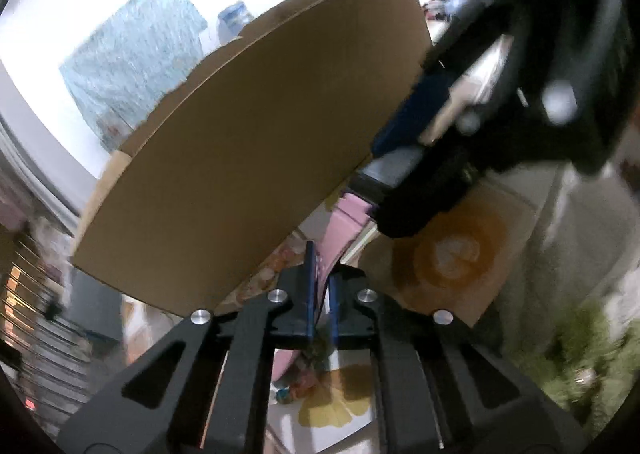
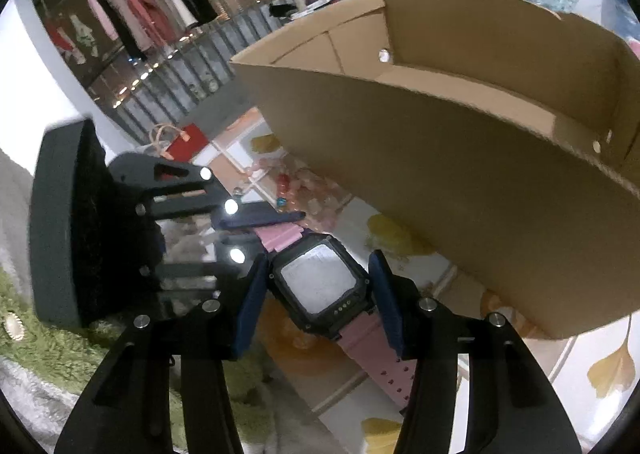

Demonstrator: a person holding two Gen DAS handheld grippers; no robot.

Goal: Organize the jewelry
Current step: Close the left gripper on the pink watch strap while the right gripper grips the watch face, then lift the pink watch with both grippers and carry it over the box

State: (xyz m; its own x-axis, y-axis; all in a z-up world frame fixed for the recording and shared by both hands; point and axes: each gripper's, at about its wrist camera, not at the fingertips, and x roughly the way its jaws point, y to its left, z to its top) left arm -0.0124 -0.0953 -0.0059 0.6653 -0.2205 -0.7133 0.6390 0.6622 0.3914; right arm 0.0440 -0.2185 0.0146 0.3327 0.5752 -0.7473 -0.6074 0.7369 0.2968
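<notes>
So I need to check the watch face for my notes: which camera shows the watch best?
The right wrist view: the watch faces the lens between the right gripper fingers, screen and pink strap clear. The left wrist view shows only the strap edge-on, pinched in the left gripper.

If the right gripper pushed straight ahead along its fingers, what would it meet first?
The right gripper straddles the watch. Ahead lies the left gripper pinching the pink strap, likely first contact, though depth is unclear.

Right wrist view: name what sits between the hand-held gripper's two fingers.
A pink-strapped watch, its black square case between the blue pads; contact isn't clear.
</notes>
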